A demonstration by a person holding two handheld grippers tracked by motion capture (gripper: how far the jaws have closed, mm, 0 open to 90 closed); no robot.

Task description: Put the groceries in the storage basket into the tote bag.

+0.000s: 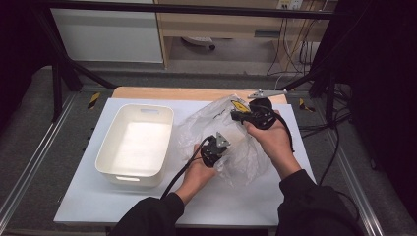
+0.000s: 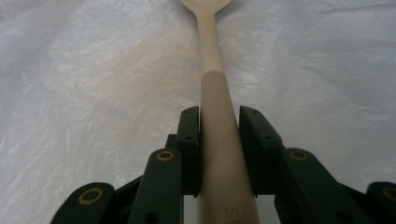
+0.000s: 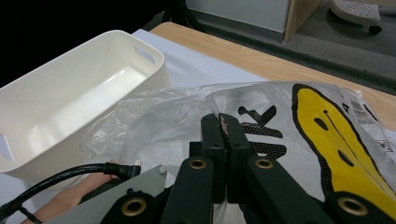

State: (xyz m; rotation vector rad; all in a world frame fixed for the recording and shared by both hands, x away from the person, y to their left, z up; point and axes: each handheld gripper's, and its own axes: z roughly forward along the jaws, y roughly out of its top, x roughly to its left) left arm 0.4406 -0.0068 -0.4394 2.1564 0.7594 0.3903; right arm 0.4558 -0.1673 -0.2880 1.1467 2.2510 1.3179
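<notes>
Step in hand: a wooden spoon point(image 2: 215, 116) is being taken out of, or put into, a clear plastic bag point(image 1: 231, 142); which of the two I cannot tell.
Left gripper point(image 1: 215, 147): its jaws are clamped on the spoon's handle, one pad on each side.
Right gripper point(image 1: 248, 115): its jaws are pressed together, and a pinch of the bag's film seems to sit between them at the printed end.
Where the spoon is: inside or against the bag, over the right half of the white mat point(image 1: 93, 201), near the desk's far edge; the film hides it in the high view.
Which way it points: in the left gripper view its long axis runs straight out from the jaws, bowl end farthest away, handle end toward the hand.
Bin point(image 1: 118, 169): an empty white bin sits left of the bag, just beside it.
Next move calls for: holding the bag steady with the right gripper and sliding the spoon along its own length, so the bowl does not snag the film.
</notes>
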